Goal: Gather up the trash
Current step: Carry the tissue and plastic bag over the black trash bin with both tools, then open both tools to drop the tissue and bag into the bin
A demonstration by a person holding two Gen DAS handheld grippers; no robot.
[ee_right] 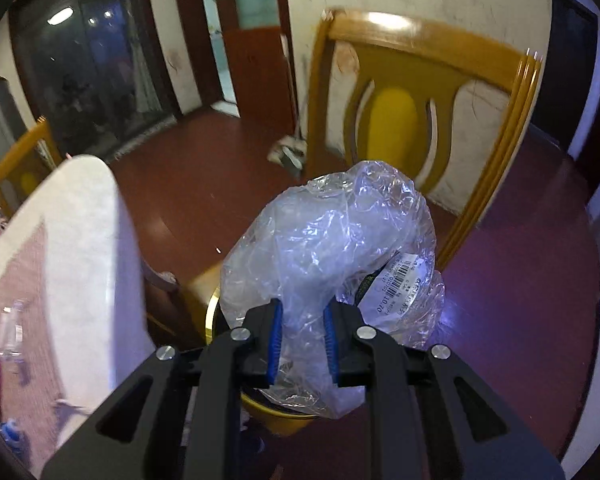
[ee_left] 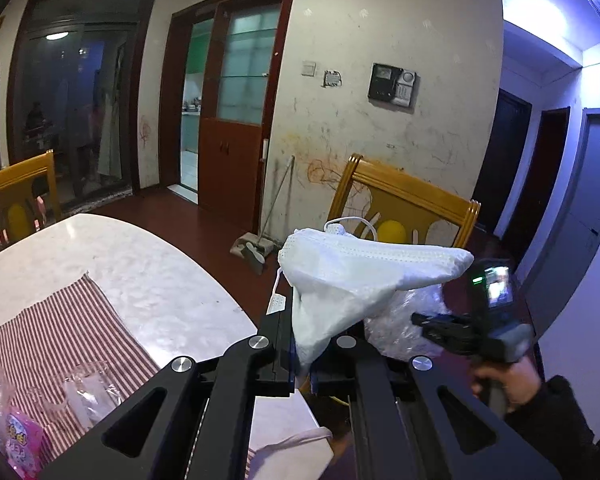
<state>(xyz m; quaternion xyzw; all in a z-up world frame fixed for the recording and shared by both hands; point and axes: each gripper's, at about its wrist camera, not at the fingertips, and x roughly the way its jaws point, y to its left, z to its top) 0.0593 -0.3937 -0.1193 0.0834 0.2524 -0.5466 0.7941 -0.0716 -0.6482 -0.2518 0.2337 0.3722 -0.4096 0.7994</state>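
A home dining room: marble table [ee_left: 140, 272], wooden chairs [ee_left: 404, 200], child-scribbled wall [ee_left: 380, 128], kitchen doorway [ee_left: 192, 112].

Dim indoor light, bluish-violet glow from the right doorway; ceiling lamp [ee_left: 57, 35] reflects in dark glass. Fisheye bends edges; right wrist view blurs the chair [ee_right: 424, 92].

Both wrist views face the chair [ee_left: 404, 200] (right one closer).

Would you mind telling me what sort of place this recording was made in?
Most likely a home dining room: a marble-look table with wooden chairs around it, a sliding door opening onto what looks like a kitchen, and an intercom on a crayon-scribbled wall.
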